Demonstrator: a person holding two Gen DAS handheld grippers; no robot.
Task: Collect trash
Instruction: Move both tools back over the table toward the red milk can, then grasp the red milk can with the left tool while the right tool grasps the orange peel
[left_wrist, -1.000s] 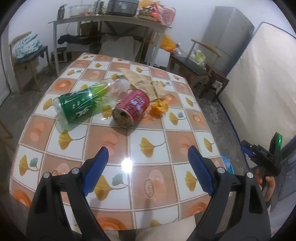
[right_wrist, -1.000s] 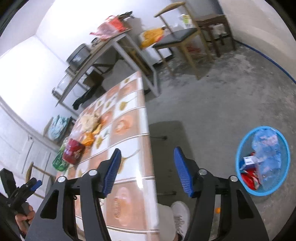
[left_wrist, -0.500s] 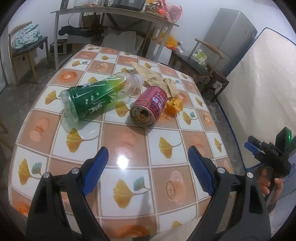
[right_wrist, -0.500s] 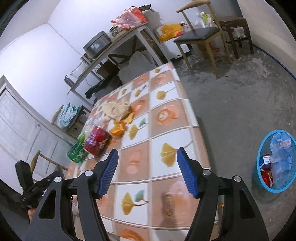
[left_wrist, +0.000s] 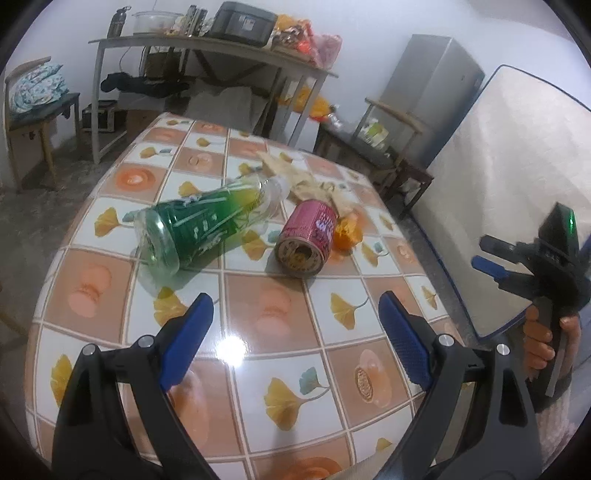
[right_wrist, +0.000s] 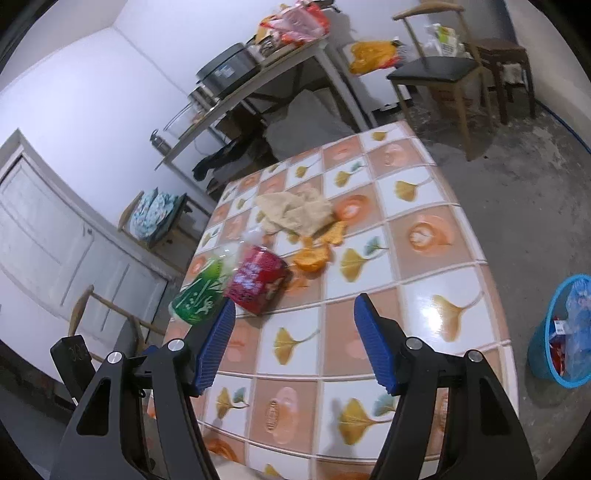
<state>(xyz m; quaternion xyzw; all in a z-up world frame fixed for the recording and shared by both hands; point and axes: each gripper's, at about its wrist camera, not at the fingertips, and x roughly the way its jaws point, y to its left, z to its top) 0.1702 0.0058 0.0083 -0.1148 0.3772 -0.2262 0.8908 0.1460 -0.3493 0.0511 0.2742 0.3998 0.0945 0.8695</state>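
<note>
A green plastic bottle (left_wrist: 207, 225) (right_wrist: 201, 293) lies on its side on the tiled table (left_wrist: 280, 317) (right_wrist: 424, 280). Beside it lies a red can (left_wrist: 306, 238) (right_wrist: 258, 280). Orange peel (left_wrist: 347, 230) (right_wrist: 314, 258) and crumpled beige paper (left_wrist: 306, 177) (right_wrist: 295, 212) sit just behind them. My left gripper (left_wrist: 295, 310) hangs open and empty over the near tiles, short of the can. My right gripper (right_wrist: 294, 308) (left_wrist: 517, 262) is open and empty above the table's right side, and a hand holds it.
A blue trash basket (right_wrist: 565, 332) holding wrappers stands on the floor right of the table. A long grey table (left_wrist: 207, 44) with appliances, chairs (right_wrist: 439, 74), a fridge (left_wrist: 432, 92) and a mattress (left_wrist: 498, 184) leaning at the right ring the table.
My left gripper has moved forward, so the bottle and can look nearer. My right gripper rose and swung from the floor side over the table. The basket slid to the view's right edge.
</note>
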